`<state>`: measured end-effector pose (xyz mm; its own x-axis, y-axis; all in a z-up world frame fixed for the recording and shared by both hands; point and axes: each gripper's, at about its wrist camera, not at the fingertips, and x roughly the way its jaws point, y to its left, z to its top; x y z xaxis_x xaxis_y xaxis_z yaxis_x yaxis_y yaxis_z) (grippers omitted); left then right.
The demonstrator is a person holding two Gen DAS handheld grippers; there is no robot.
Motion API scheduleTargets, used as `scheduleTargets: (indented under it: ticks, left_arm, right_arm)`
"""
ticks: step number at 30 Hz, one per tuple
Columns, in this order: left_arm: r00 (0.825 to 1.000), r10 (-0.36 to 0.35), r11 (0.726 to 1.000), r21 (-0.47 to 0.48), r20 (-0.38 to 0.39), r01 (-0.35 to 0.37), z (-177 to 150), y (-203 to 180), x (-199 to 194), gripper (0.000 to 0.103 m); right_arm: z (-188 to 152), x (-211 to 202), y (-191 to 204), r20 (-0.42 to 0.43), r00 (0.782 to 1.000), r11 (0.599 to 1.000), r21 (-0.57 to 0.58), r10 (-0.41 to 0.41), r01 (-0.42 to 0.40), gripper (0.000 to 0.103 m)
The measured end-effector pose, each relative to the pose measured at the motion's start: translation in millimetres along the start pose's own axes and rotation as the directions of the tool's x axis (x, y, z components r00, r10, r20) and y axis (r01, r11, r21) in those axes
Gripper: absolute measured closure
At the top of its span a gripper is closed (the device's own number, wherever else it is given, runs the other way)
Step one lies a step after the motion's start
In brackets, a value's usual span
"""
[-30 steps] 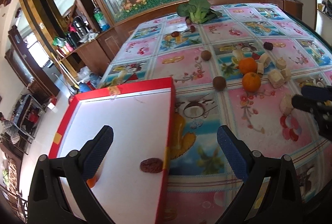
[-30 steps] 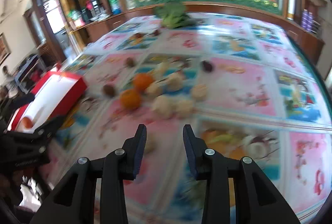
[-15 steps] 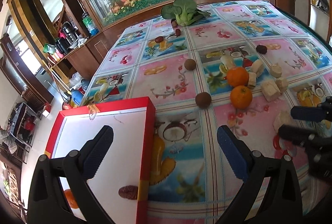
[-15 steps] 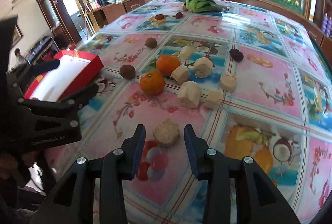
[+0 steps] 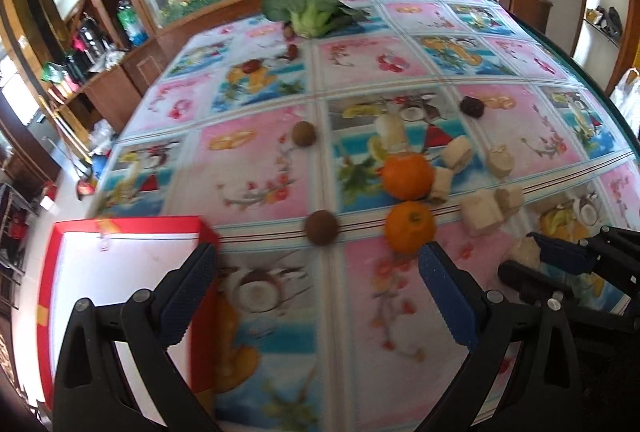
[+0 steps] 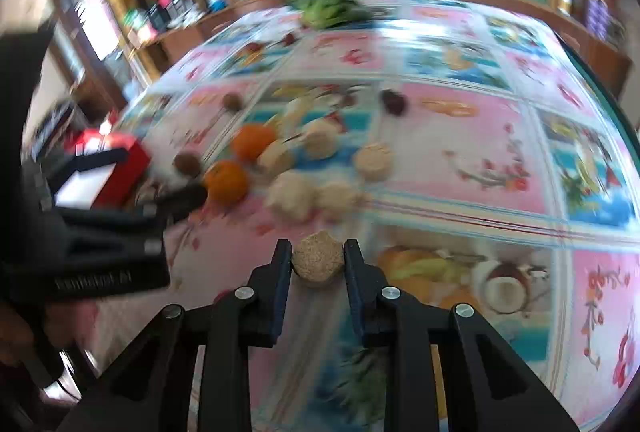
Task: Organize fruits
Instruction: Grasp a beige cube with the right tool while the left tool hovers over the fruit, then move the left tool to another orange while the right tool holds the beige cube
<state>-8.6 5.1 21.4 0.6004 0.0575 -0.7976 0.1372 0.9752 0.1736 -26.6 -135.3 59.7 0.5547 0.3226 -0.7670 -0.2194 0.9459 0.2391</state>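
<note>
My right gripper (image 6: 314,262) is shut on a pale beige chunk (image 6: 318,264), close above the tablecloth; it also shows at the right of the left wrist view (image 5: 532,258). My left gripper (image 5: 316,272) is open and empty, above the cloth beside the red tray (image 5: 72,228). Ahead of it lie two oranges (image 5: 409,226) (image 5: 408,171), two brown round fruits (image 5: 321,227) (image 5: 304,133), and several pale chunks (image 5: 480,218). The oranges (image 6: 226,181) and chunks (image 6: 290,195) also show blurred in the right wrist view.
A green leafy vegetable (image 5: 314,7) lies at the table's far end, with small dark red fruits (image 5: 472,107) (image 5: 252,65) scattered on the cloth. A wooden ledge and glass wall run behind the table. Shelves stand at the left.
My right gripper has moved forward and closed on the pale chunk. My left gripper has moved right, off the red tray and toward the fruits.
</note>
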Motion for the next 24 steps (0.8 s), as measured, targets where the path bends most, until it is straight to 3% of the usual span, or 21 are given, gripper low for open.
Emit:
scheduleTargets:
  ticks: [7, 24]
  left_arm:
    - [0.998, -0.049, 0.999, 0.021, -0.036, 0.050, 8, -18, 15, 0.003]
    - [0.998, -0.056, 0.998, 0.009, -0.037, 0.056, 10, -21, 39, 0.005]
  right_arm:
    - [5, -6, -26, 0.021, 1.000, 0.992, 0.129, 0.010, -0.012, 0.078]
    - [6, -5, -30, 0.010, 1.000, 0.990, 0.143, 0.018, -0.019, 0.078]
